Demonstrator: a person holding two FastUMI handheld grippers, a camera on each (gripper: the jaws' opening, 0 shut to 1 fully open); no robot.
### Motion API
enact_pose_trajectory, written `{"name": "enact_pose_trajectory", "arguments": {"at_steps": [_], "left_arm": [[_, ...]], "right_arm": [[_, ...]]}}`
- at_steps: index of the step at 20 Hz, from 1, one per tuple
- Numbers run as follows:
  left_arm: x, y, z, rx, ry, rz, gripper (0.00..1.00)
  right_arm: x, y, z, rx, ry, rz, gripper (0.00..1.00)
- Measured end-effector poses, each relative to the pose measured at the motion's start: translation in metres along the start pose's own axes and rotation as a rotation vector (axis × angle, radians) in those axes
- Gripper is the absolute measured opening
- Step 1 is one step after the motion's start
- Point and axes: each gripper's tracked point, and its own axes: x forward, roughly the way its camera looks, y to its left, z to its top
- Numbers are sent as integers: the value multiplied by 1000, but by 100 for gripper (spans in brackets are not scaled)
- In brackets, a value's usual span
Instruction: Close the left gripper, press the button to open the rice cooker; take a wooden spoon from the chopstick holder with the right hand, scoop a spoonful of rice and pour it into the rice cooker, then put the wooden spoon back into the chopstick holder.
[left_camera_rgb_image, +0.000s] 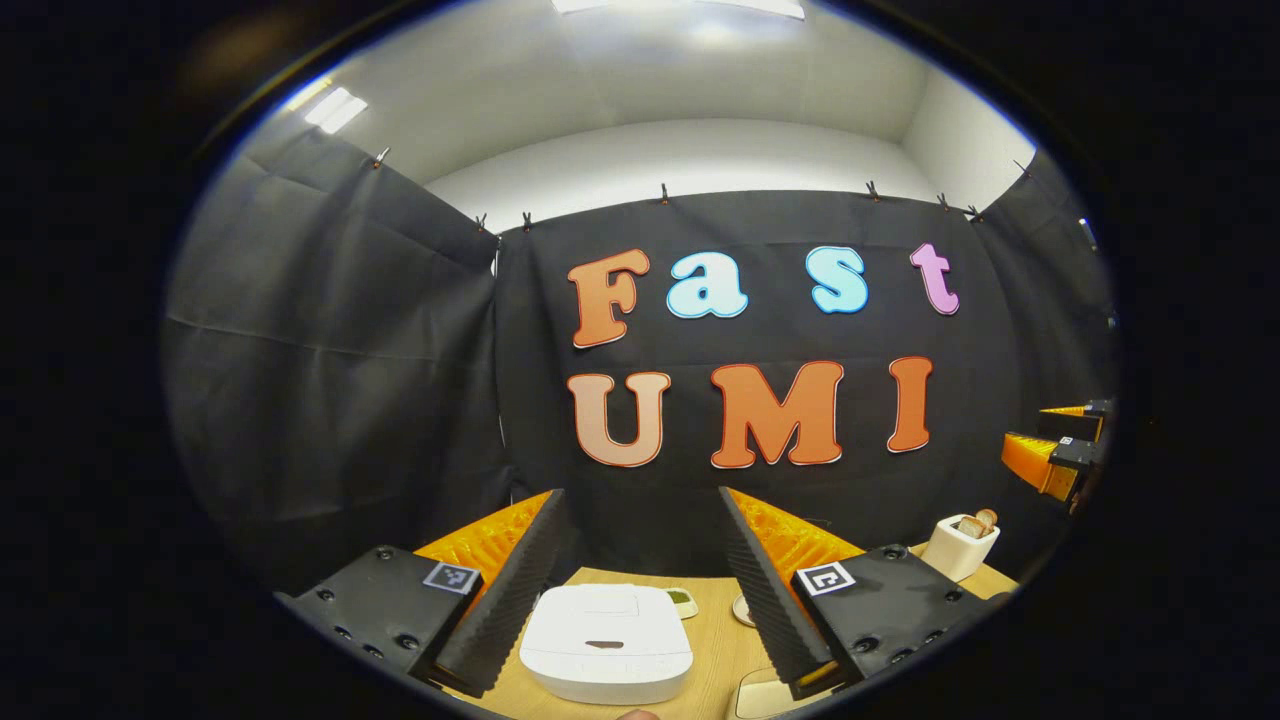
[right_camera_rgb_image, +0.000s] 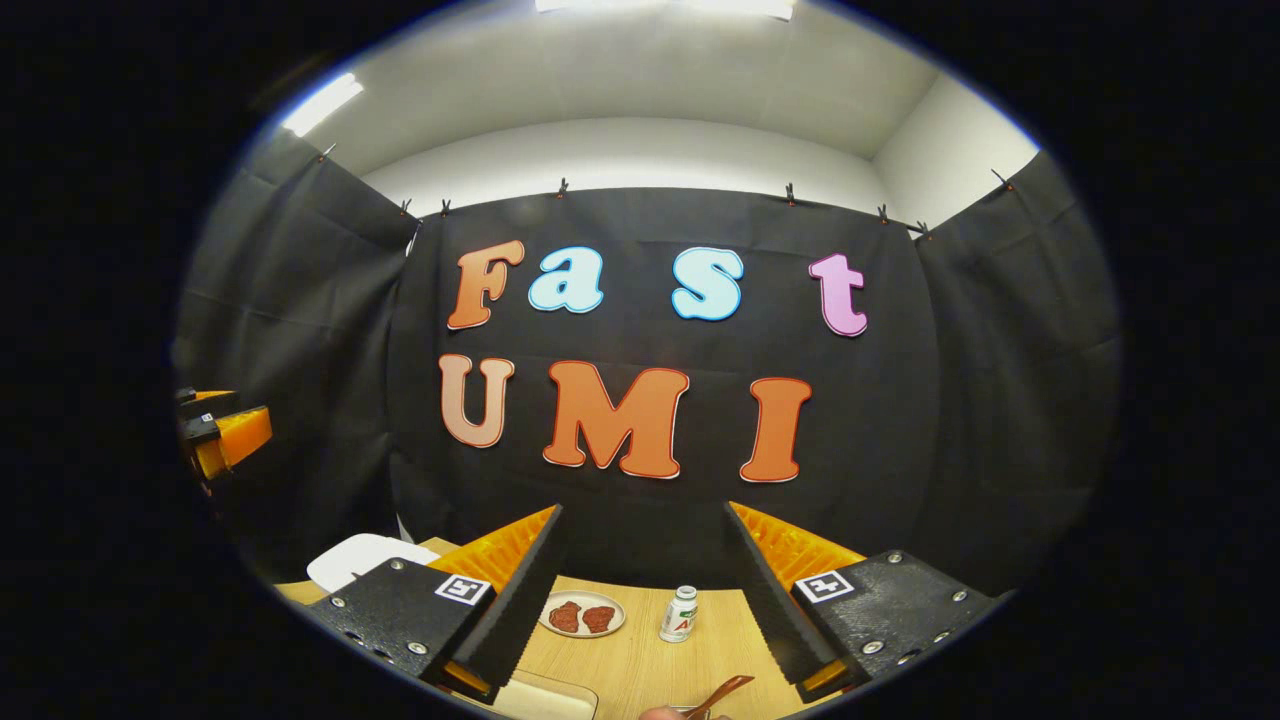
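In the left gripper view the white rice cooker (left_camera_rgb_image: 606, 640) sits on the wooden table with its lid down, just below and between my left gripper's fingers. My left gripper (left_camera_rgb_image: 640, 495) is open above it and holds nothing. A white chopstick holder (left_camera_rgb_image: 960, 545) with wooden utensil ends sticking out stands at the right. The right gripper (left_camera_rgb_image: 1060, 450) hangs beyond it at the far right. In the right gripper view my right gripper (right_camera_rgb_image: 643, 510) is open and holds nothing. A brown wooden utensil end (right_camera_rgb_image: 725, 692) pokes up at the bottom edge. The rice cooker (right_camera_rgb_image: 360, 557) lies at the left.
A small plate with red-brown pieces (right_camera_rgb_image: 582, 615) and a small white bottle (right_camera_rgb_image: 680, 613) stand on the table (right_camera_rgb_image: 640, 660). A pale tray (right_camera_rgb_image: 545, 697) is near the front edge. A small green-filled dish (left_camera_rgb_image: 683, 600) lies behind the cooker. The left gripper (right_camera_rgb_image: 220, 435) hovers at the far left.
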Motion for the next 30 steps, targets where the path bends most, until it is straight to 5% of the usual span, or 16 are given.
{"name": "enact_pose_trajectory", "arguments": {"at_steps": [13,14,17,19,21,30], "left_arm": [[24,38,-23,-10,43,21,99],[28,42,-28,-8,56,24,92],[41,53,-44,-10,97,49,31],[48,51,-59,-60,146,35,7],[43,73,-69,-90,211,90,4],[100,64,-192,-205,594,-7,4]], "right_arm": [[6,-13,-27,-36,19,-29,95],[6,-16,-30,-42,23,-36,95],[7,-25,-40,-45,37,-61,95],[5,-31,-45,-42,44,-74,95],[4,-39,-51,-48,54,-93,95],[-7,-63,-81,-65,114,-158,95]]}}
